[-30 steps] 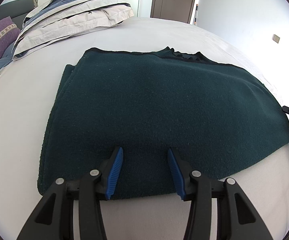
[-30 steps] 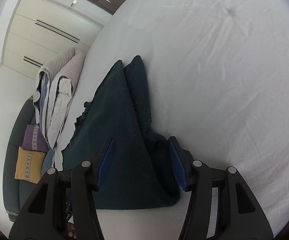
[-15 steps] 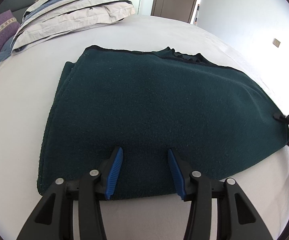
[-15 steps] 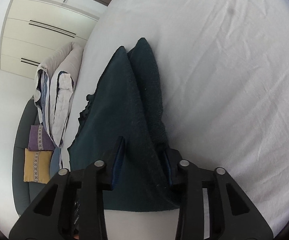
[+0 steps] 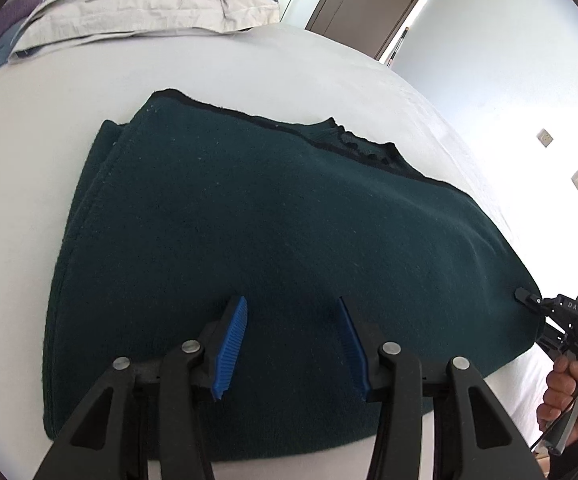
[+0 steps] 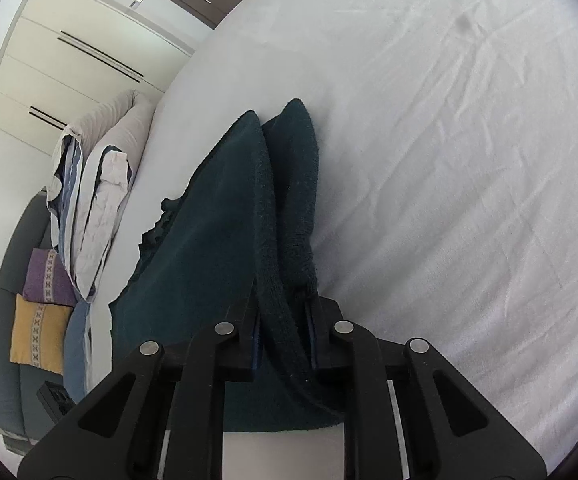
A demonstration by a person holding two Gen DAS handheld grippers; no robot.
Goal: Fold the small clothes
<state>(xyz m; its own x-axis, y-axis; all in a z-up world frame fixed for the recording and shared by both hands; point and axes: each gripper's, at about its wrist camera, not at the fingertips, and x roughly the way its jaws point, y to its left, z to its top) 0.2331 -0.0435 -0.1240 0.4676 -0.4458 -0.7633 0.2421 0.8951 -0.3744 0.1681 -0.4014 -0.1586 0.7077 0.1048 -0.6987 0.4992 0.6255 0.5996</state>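
A dark green knit garment (image 5: pixel 273 240) lies folded on the white bed (image 5: pixel 49 128). My left gripper (image 5: pixel 293 344) is open, its blue pads over the garment's near edge. My right gripper (image 6: pixel 283 336) is shut on the garment's (image 6: pixel 217 240) right-hand edge, the layers pinched between its jaws. The right gripper also shows in the left wrist view (image 5: pixel 529 300), at the garment's right corner, held by a hand (image 5: pixel 565 392).
Stacked pillows (image 5: pixel 149 0) lie at the head of the bed, also in the right wrist view (image 6: pixel 89 200). A sofa with purple and yellow cushions (image 6: pixel 41 300) stands beside the bed. A door (image 5: pixel 369 4) and a wall with sockets (image 5: pixel 577 180) are behind.
My right gripper has closed from open onto the garment's right edge. My left gripper has stayed open over the near edge and tilted slightly closer.
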